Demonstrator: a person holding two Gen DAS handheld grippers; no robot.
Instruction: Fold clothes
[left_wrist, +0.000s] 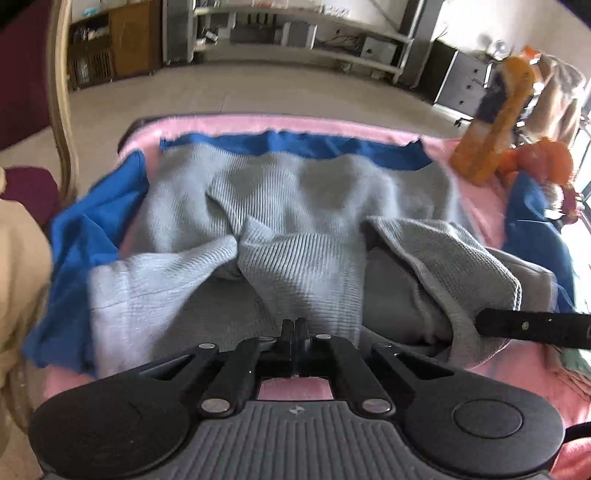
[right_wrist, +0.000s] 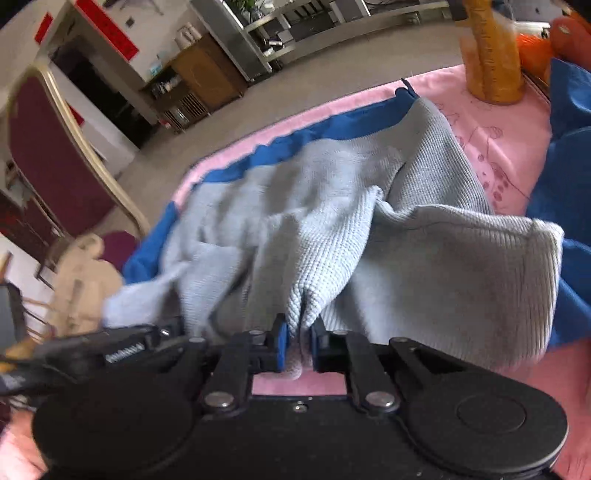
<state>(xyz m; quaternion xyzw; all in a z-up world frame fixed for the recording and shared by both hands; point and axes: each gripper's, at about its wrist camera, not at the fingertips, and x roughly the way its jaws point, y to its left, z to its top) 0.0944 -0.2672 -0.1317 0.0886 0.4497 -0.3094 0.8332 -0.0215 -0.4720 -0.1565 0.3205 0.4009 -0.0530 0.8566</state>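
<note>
Pink counter (left_wrist: 229, 123) fills mid-frame, with blue cloth (left_wrist: 85, 240) under a rumpled grey ribbed sweater (left_wrist: 295, 192) sprawled across the center. Both tongs sit at the bottom edge: right tongs (right_wrist: 298, 345) pinch a sweater fold, left tongs (left_wrist: 295, 332) look clamped on its near hem, probably to fold it.

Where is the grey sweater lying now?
In both views the grey sweater lies on a blue garment over the pink cloth, its near edge pinched in the right tool.
</note>
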